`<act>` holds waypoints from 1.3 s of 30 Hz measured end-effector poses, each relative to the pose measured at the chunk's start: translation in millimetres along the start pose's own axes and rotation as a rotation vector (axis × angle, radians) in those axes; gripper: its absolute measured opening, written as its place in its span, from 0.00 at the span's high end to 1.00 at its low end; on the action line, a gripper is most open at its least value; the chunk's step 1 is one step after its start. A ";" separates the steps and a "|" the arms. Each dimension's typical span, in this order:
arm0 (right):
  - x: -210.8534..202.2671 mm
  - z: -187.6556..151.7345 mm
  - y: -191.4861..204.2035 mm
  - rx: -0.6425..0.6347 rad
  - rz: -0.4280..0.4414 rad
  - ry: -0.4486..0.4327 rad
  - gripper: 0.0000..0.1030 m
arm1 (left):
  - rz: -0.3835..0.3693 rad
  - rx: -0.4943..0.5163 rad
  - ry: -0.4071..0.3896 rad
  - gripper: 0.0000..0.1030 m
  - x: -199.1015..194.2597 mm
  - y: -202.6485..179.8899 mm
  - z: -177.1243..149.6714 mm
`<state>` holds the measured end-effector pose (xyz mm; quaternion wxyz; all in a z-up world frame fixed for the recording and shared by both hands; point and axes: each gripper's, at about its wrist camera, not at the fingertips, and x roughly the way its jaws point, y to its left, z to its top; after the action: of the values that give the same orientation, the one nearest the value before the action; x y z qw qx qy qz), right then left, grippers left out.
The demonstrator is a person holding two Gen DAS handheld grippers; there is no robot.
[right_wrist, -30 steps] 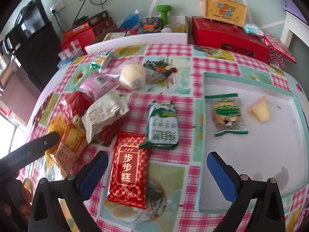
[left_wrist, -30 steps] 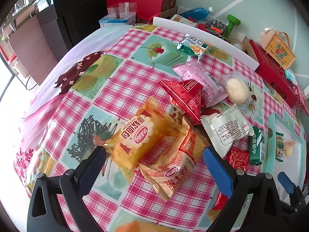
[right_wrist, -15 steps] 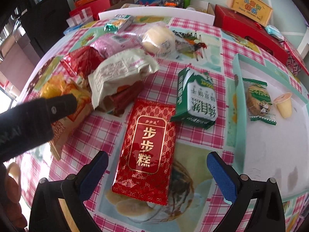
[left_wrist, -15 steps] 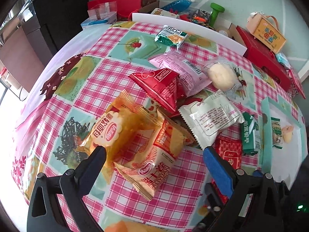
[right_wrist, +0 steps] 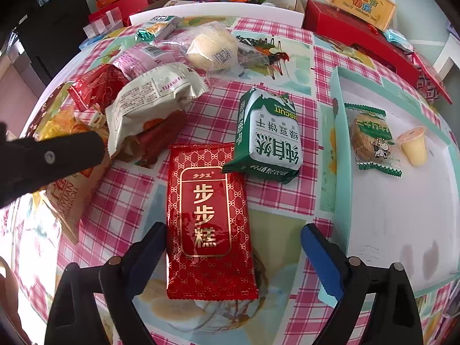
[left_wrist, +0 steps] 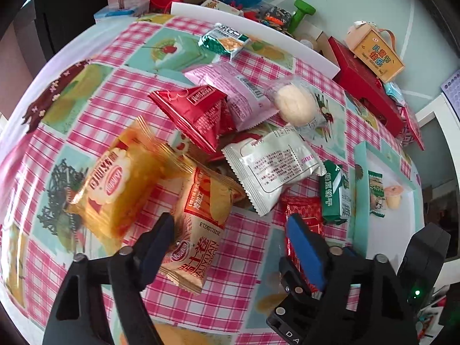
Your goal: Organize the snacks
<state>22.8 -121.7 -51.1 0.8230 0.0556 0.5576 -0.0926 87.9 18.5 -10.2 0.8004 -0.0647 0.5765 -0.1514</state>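
My left gripper [left_wrist: 230, 235] points down over the snack pile, jaws closing around a cream and orange packet [left_wrist: 201, 224]. Its left pad is at the packet's edge and its right pad stands apart. My right gripper [right_wrist: 234, 238] hangs low over a flat red packet with gold writing [right_wrist: 207, 215], jaws closing. That packet lies between the fingers, and the right pad is clear of it. A white tray with a teal rim [right_wrist: 339, 143] at the right holds a cookie packet [right_wrist: 371, 138] and a jelly cup [right_wrist: 414, 146].
A green biscuit packet [right_wrist: 267, 141] lies beside the tray. A yellow packet [left_wrist: 115, 189], a red triangular one [left_wrist: 198, 115], a pink one [left_wrist: 235, 92], a white one [left_wrist: 273, 164] and a wrapped bun [left_wrist: 293, 106] crowd the checked cloth. Red boxes [right_wrist: 359, 37] line the far edge.
Both grippers have come down closer to the table and their jaws have narrowed. The red packet now lies between the right fingers, the cream and orange packet between the left ones.
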 end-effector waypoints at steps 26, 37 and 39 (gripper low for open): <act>-16.5 -0.2 21.3 -0.071 0.064 -0.044 0.43 | 0.233 0.139 0.049 0.50 44.7 -22.2 3.6; -12.0 -1.9 24.8 -0.090 0.044 -0.059 0.49 | 0.244 0.157 0.036 0.53 48.5 -26.9 -2.3; -12.2 -2.0 24.9 -0.089 0.041 -0.062 0.51 | 0.246 0.155 0.029 0.60 45.8 -28.2 -3.5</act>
<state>22.0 -95.9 -40.9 0.8433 0.0275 0.5341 -0.0524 93.1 -22.5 -44.9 0.8070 0.0707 0.5782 -0.0972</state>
